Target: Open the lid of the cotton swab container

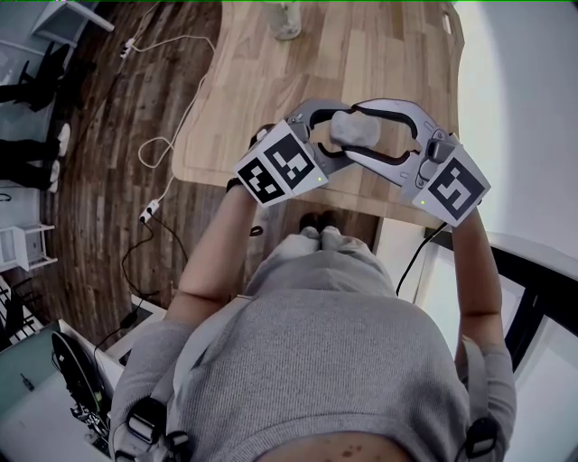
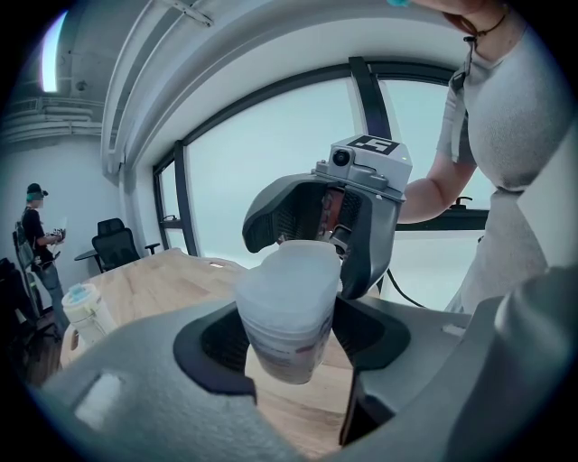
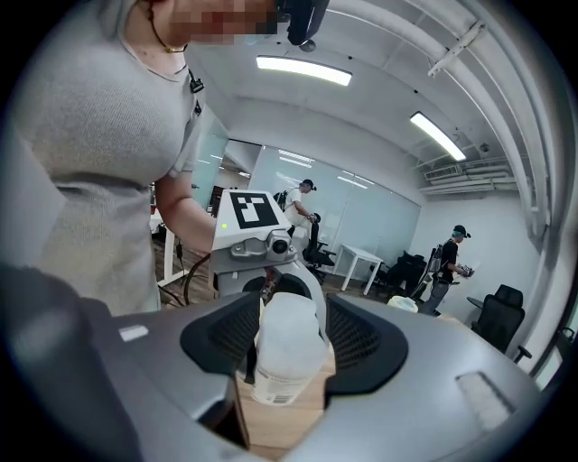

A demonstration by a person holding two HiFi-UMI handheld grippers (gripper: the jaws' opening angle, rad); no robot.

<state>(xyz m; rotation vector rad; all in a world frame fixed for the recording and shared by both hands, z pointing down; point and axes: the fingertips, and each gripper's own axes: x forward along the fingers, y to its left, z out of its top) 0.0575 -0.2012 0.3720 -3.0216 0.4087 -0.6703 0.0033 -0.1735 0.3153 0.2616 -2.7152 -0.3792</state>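
A translucent white cotton swab container [image 1: 357, 128] hangs in the air over the near edge of the wooden table [image 1: 298, 63], between two grippers that face each other. My left gripper [image 1: 341, 135] is shut on its body; in the left gripper view both dark pads press the container [image 2: 287, 316] with the lid end uppermost. My right gripper [image 1: 372, 133] comes from the opposite side. Its jaws stand wide around the container [image 3: 287, 347], lid end included, and the pads [image 3: 357, 338] lie close beside it without pressing. The lid looks shut.
A second white tub [image 1: 287, 20] stands at the table's far side, also seen as the tub [image 2: 83, 307]. A white cable [image 1: 163, 144] trails over the wood floor on the left. People [image 2: 36, 235] and office chairs [image 2: 116, 242] are far off.
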